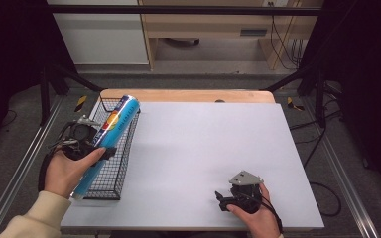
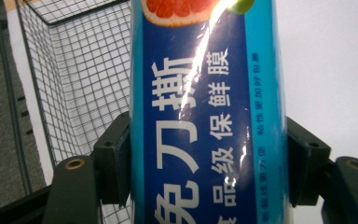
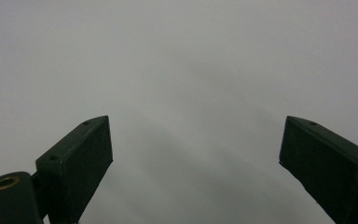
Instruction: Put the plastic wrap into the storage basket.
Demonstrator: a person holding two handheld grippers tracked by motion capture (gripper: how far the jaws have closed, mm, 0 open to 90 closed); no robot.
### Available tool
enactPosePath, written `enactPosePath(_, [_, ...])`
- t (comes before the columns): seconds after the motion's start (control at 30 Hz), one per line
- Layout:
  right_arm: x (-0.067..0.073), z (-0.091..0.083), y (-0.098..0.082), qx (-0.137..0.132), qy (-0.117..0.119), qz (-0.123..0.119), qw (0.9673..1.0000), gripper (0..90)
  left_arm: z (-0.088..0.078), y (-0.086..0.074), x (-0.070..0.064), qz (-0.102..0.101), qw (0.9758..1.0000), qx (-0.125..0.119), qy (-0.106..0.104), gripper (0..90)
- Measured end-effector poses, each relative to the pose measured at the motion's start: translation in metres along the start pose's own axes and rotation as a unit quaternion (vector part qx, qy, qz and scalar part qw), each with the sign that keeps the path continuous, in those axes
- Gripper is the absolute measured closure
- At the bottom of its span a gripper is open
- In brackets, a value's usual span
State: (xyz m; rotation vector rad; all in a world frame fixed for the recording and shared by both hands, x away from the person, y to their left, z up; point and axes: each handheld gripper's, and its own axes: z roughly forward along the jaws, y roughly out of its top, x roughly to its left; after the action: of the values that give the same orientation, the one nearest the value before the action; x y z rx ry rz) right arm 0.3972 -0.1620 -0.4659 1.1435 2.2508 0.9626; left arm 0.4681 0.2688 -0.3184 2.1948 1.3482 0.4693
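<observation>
Gripping a blue box at mid-length, the left tongs hold it over the wire basket at the desk's left edge. Its long axis runs near-to-far, tilted, far end raised above the basket's far rim. The basket looks empty beneath. The right tongs rest released on the near right desk, well apart.

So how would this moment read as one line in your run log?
left gripper: shut on blue tube | tube: tilted over wire basket | right gripper: open, holding nothing, over white table
</observation>
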Motion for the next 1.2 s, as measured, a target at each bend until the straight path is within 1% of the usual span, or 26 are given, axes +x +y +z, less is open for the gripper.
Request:
enactPosePath(0.07, [0.002, -0.001, 0.001, -0.002, 0.006, 0.001, 1.0000, 9.8, -0.002, -0.003, 0.001, -0.006, 1.0000, 0.002, 0.006, 31.7])
enactPosePath(0.1, [0.003, -0.001, 0.002, -0.005, 0.008, -0.005, 0.9999, 9.8, -0.003, -0.004, 0.002, -0.008, 0.9999, 0.005, 0.008, 31.7])
enactPosePath(0.13, [0.004, -0.002, 0.002, -0.004, 0.011, -0.002, 0.9999, 9.8, -0.003, -0.005, 0.003, -0.008, 0.9999, 0.007, 0.011, 31.7])
enactPosePath(0.17, [0.004, -0.002, 0.002, -0.008, 0.012, -0.007, 0.9999, 9.8, -0.004, -0.006, 0.003, -0.011, 0.9998, 0.010, 0.014, 31.7])
enactPosePath(0.2, [0.005, -0.003, 0.003, -0.008, 0.012, -0.005, 0.9999, 9.8, -0.004, -0.007, 0.004, -0.010, 0.9997, 0.014, 0.016, 31.7])
enactPosePath(0.23, [0.005, -0.004, 0.003, -0.008, 0.013, -0.008, 0.9999, 9.8, -0.004, -0.008, 0.004, -0.012, 0.9996, 0.017, 0.018, 31.7])
enactPosePath(0.4, [0.005, -0.005, 0.004, -0.012, 0.016, -0.007, 0.9998, 9.8, -0.001, -0.013, 0.006, -0.017, 0.9993, 0.022, 0.023, 31.7])
enactPosePath(0.53, [0.005, -0.005, 0.004, -0.012, 0.015, -0.005, 0.9998, 9.8, 0.003, -0.017, 0.009, -0.024, 0.9992, 0.024, 0.023, 31.7])
enactPosePath(0.77, [0.005, -0.005, 0.003, -0.010, 0.015, -0.003, 0.9998, 9.8, 0.010, -0.025, 0.014, -0.030, 0.9985, 0.038, 0.026, 31.7])
enactPosePath(0.83, [0.004, -0.005, 0.003, -0.012, 0.013, -0.007, 0.9998, 9.8, 0.011, -0.026, 0.016, -0.033, 0.9983, 0.042, 0.026, 31.7])
enactPosePath(0.9, [0.004, -0.005, 0.003, -0.010, 0.014, -0.004, 0.9998, 9.8, 0.013, -0.027, 0.017, -0.035, 0.9980, 0.046, 0.026, 31.7])
enactPosePath(1.03, [0.004, -0.005, 0.003, -0.011, 0.014, -0.004, 0.9998, 9.8, 0.017, -0.029, 0.018, -0.037, 0.9975, 0.055, 0.025, 31.7])
enactPosePath(1.1, [0.004, -0.005, 0.003, -0.011, 0.014, -0.003, 0.9998, 9.8, 0.017, -0.030, 0.019, -0.045, 0.9976, 0.048, 0.020, 31.7])
enactPosePath(1.2, [0.004, -0.005, 0.003, -0.011, 0.014, -0.004, 0.9998, 9.8, 0.018, -0.031, 0.021, -0.046, 0.9973, 0.053, 0.022, 31.7])
